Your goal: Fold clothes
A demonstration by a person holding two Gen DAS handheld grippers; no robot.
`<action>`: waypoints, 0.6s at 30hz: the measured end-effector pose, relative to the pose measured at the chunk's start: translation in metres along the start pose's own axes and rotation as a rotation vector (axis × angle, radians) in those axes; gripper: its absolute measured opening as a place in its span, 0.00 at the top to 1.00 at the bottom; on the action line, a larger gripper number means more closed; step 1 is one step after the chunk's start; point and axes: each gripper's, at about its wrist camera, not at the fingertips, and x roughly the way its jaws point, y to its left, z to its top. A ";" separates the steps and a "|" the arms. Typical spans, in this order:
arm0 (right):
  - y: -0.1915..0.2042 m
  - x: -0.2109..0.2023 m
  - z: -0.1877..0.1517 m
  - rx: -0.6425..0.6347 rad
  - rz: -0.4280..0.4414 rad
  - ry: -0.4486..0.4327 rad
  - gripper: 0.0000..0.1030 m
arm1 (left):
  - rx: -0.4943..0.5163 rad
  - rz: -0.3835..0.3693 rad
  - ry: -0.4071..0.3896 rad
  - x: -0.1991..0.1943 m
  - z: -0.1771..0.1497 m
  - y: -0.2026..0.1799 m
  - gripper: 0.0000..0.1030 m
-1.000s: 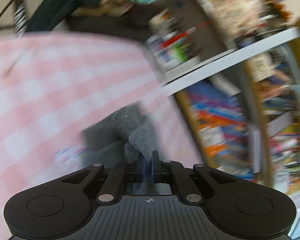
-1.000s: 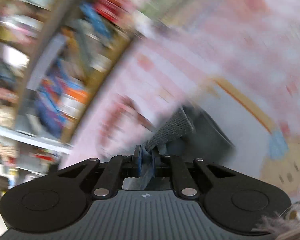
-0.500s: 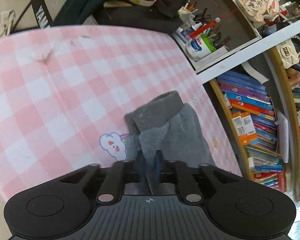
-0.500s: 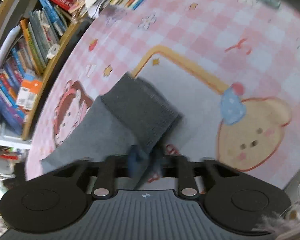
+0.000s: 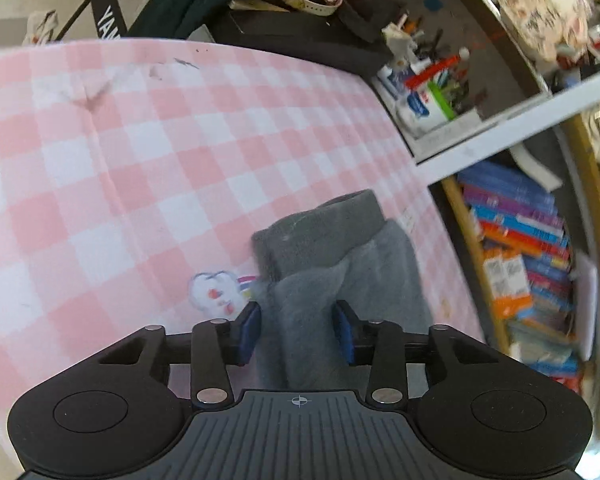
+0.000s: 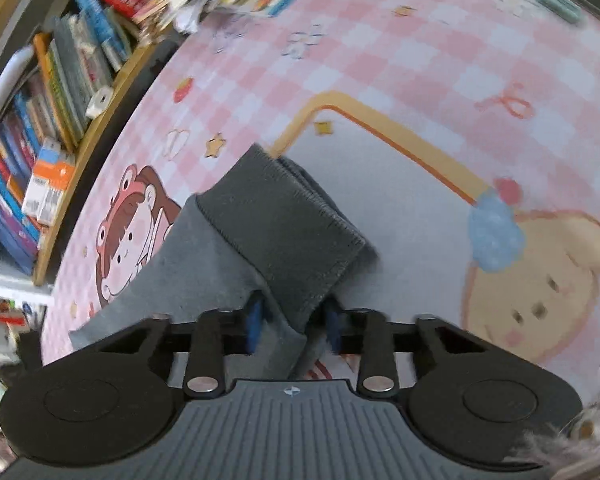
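With the folded grey knitted sock [image 5: 340, 256] lying on the pink checked mat [image 5: 120, 168], we lift the left gripper [image 5: 298, 330] and right gripper [image 6: 294, 326], jaws parted and holding nothing, straight up off the sock so its darker ribbed cuff [image 6: 276, 220] lies undisturbed.

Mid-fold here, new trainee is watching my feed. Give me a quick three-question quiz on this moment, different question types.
1. True or false: the left gripper is clamped shut on the grey garment.
2. The right gripper is: A open, B shut, C out of view?
3. Fill in: the garment lies on a pink ____ mat.

Key: 1 false, its jaws stand apart with cloth between them; 2 A; 3 checked.
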 end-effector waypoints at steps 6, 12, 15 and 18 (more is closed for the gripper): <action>0.045 0.026 0.030 -0.107 0.087 -0.046 0.85 | -0.013 -0.092 -0.014 0.026 0.021 -0.022 0.92; 0.089 -0.006 0.049 -0.163 0.312 -0.196 0.86 | 0.030 -0.149 -0.042 0.022 0.031 -0.030 0.92; 0.079 0.010 0.049 -0.194 0.209 -0.164 0.86 | 0.048 -0.128 -0.034 0.023 0.029 -0.021 0.92; 0.058 0.042 0.046 -0.158 0.103 -0.068 0.86 | 0.066 -0.107 -0.026 0.024 0.027 -0.013 0.91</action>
